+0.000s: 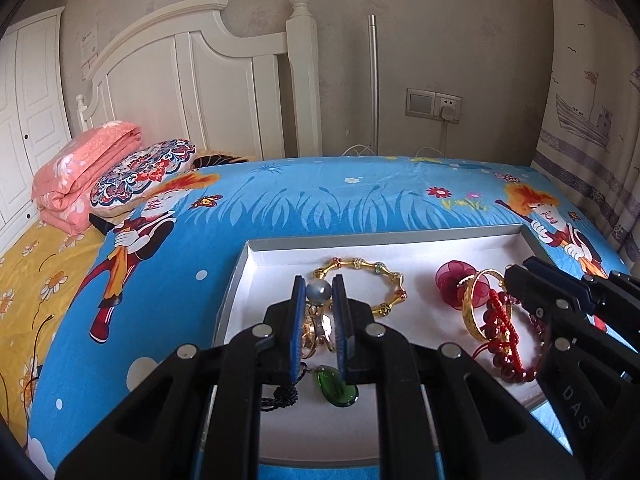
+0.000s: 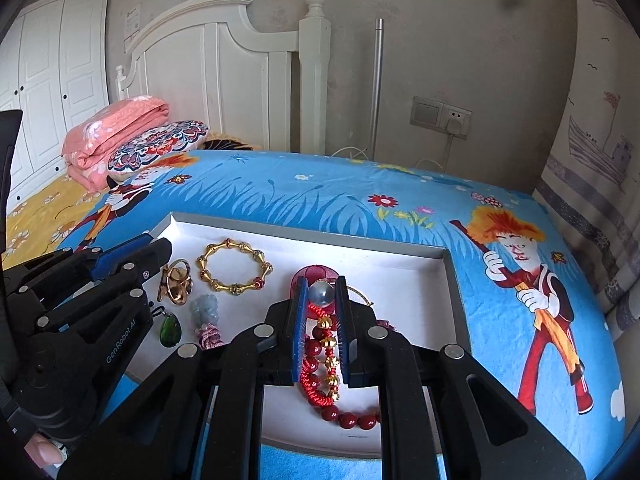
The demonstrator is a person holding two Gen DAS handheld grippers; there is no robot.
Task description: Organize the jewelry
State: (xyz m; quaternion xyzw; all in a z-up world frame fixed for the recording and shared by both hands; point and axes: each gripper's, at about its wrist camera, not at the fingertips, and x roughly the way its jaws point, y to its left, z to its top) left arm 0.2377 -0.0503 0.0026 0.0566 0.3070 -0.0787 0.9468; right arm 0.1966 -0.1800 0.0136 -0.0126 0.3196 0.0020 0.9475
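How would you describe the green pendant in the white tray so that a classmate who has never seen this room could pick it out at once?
Start at the white tray lying on the blue cartoon bedsheet. Go to its near left part, just in front of the gold rings. The green pendant lies there: a teardrop of clear dark green on a black cord, the only green piece among gold and red jewelry.

Above the white tray, the right gripper hovers over the red bead bracelet, jaws narrowly parted.

A home bedroom: a bed with white headboard, folded quilt, pillow and wardrobe beyond the tongs.
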